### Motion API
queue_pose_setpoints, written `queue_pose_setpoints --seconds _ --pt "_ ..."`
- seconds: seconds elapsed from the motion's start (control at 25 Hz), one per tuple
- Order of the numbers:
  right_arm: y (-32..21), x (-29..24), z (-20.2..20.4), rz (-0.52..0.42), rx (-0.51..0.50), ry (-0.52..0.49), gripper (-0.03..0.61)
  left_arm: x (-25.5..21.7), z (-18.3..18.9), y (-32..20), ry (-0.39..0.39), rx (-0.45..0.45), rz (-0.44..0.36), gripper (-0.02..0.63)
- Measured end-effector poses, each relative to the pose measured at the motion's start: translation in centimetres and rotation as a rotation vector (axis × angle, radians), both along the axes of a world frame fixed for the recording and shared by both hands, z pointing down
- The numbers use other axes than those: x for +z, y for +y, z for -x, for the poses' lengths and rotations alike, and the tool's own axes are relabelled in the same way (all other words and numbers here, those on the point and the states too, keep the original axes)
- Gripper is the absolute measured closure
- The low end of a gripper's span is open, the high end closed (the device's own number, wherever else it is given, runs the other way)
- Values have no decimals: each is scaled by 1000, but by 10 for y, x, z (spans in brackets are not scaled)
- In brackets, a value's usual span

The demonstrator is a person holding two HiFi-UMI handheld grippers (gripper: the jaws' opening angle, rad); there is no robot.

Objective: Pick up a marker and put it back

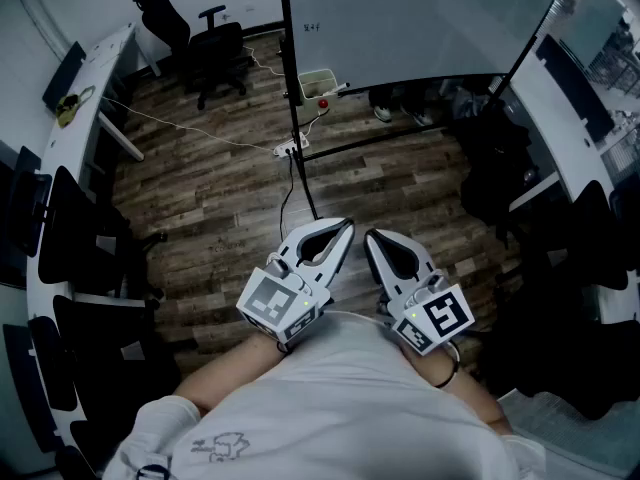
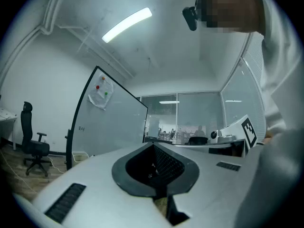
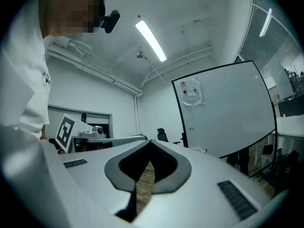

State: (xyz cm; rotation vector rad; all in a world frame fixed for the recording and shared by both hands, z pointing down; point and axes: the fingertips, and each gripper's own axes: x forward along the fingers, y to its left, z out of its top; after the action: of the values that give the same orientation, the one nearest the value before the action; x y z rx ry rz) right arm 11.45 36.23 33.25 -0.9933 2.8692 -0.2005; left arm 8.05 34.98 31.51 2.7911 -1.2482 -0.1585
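White-grey left gripper [image 1: 341,230] and right gripper [image 1: 372,238] are held at lower centre, both closed on nothing, tips pointed up-frame. No marker can be made out. The whiteboard [image 1: 420,23] is seen well beyond, upper centre, neither gripper clearly nearer.

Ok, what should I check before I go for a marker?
1. Nothing in the left gripper: ok, fingers together, empty.
2. Nothing in the right gripper: ok, fingers together, empty.
3. Fingers open for a grasp: not ok, both shut.
4. A marker in sight: cannot tell, none clearly shows.
5. The whiteboard near enough: probably not ok, it stands ahead across the floor.
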Motion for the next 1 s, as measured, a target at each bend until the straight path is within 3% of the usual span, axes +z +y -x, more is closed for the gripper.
queue_pose_setpoints --seconds 0.76,1.0 --pt "-42 6 25 50 -5 -26 566 10 30 -39 -1 -29 30 607" --pt "-69 12 39 61 0 -17 566 13 39 -65 8 4 32 607"
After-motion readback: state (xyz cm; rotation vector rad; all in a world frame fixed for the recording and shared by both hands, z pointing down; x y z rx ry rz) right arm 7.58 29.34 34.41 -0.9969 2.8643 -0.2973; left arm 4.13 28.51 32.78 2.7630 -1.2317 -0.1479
